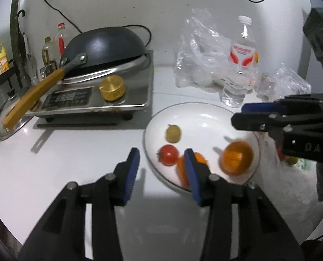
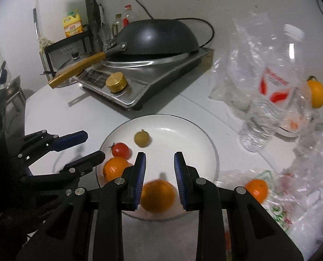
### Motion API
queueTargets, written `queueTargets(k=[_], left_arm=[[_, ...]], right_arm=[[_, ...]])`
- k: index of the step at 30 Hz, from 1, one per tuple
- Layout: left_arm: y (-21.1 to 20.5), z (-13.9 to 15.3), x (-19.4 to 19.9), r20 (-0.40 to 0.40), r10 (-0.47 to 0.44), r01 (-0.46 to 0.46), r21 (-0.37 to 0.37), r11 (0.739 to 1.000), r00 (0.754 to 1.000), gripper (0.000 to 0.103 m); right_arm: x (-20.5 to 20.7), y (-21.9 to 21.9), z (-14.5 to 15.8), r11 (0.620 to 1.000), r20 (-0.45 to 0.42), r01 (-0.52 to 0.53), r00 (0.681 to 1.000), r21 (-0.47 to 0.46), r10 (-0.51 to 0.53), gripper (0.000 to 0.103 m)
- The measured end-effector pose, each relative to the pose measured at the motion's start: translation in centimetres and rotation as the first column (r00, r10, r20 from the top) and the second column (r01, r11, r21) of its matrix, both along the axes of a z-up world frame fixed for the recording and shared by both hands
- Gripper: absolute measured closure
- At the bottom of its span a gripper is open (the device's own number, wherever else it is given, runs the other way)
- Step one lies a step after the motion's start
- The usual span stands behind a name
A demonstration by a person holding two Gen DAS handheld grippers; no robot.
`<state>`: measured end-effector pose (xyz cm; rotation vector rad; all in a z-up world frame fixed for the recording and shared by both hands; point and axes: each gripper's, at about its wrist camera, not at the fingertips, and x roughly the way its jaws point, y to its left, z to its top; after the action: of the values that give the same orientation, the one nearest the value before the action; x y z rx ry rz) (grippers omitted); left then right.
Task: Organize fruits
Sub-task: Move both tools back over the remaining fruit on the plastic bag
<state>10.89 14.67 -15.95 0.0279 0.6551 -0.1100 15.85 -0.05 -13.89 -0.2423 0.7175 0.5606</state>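
Note:
A white plate [image 1: 205, 113] [image 2: 196, 130] holds a green-yellow fruit [image 1: 173, 133] [image 2: 142, 138], a red tomato [image 1: 168, 154] [image 2: 121, 150] and two oranges. One orange [image 1: 235, 157] [image 2: 157, 195] looks blurred on the plate, below and between my right gripper's open fingers [image 2: 160, 169], apart from them. The other orange [image 1: 201, 158] [image 2: 113, 167] lies partly behind my left gripper's right finger. My left gripper [image 1: 161, 169] is open and empty at the plate's left rim. It shows in the right wrist view [image 2: 85, 148]. The right gripper shows in the left wrist view [image 1: 246, 114].
An induction cooker [image 1: 100, 95] with an upturned black wok [image 1: 105, 41] stands at the back left. A water bottle [image 1: 239, 65] [image 2: 268, 100] and clear plastic bags [image 1: 200, 50] stand behind the plate. A bag [image 2: 292, 195] at the right holds another orange [image 2: 257, 190]. One more orange [image 2: 317, 94] lies behind the bottle.

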Motion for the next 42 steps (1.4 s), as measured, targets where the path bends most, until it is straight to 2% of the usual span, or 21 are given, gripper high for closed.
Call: queueTargets(k=[4, 18, 30, 42], left_arm=[[-1.8, 0.5, -0.8, 0.017, -0.019, 0.019, -0.003, 1.0, 1.0, 0.051], [-7.8, 1.8, -3.1, 0.054, -0.088, 0.086, 0.022, 0.996, 0.995, 0.051], [-11.8, 1.9, -4.4, 0.048, -0.148, 0.146, 0.053, 0.988, 0.988, 0.05], [-14.9, 1.2, -4.8, 0.041, -0.205, 0.2, 0.114, 0.973, 0.978, 0.05]], right_arm=[[-1.1, -2.0, 0.5, 1.0, 0.013, 0.024, 1.0, 0.003, -0.024, 0.074], [-4.6, -9.1, 0.6, 0.995, 0.035, 0.092, 0.995, 0.042, -0.094, 0.074], [-6.0, -13.7, -0.7, 0.988, 0.022, 0.142, 0.989, 0.06, -0.144, 0.074], [-5.5, -16.1, -3.8, 0.984, -0.058, 0.167, 0.985, 0.055, -0.164, 0.074]])
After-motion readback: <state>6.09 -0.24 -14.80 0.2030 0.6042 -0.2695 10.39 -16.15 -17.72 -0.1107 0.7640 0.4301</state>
